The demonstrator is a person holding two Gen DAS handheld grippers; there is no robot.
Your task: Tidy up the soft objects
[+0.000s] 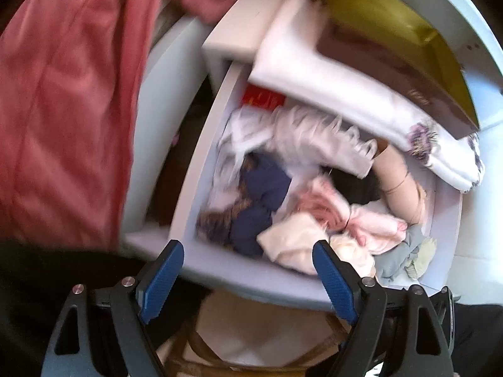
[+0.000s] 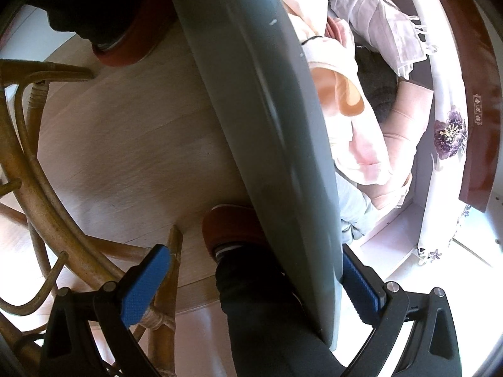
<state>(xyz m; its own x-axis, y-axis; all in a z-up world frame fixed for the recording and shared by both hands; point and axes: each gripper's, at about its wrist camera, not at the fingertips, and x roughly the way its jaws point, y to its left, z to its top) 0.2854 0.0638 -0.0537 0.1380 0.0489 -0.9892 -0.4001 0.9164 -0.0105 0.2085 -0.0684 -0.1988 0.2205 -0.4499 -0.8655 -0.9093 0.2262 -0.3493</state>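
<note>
Soft clothes (image 1: 283, 207): in the left wrist view, they are lying jumbled in an open white drawer (image 1: 201, 169), a navy piece, pink pieces and cream pieces pressed against each other.
Red cloth (image 1: 63, 94): it is hanging at the left, outside the drawer; what is holding it is not showing.
Floral sheet (image 1: 345, 94): it is resting folded above the drawer's far end, with a brown box (image 1: 393, 62) on top.
Left gripper (image 1: 248, 264): it is hovering over the drawer's near rim with its jaws spread wide and nothing between them.
Drawer front, right wrist view (image 2: 267, 125): its grey edge is crossing the frame, and the clothes (image 2: 361, 144) are showing beyond it.
Right gripper (image 2: 257, 279): its jaws are standing wide apart; the drawer front is passing between them, close against the right-hand pad, but they are not clamping it.
Floor side: a rattan chair (image 2: 47, 157) and a person's red slipper (image 2: 232, 226) are sitting below.
Doing the step well: probably sorting the pile, so the left gripper should be taking one garment at its bunched top, lifting straight up, avoiding neighbours.
</note>
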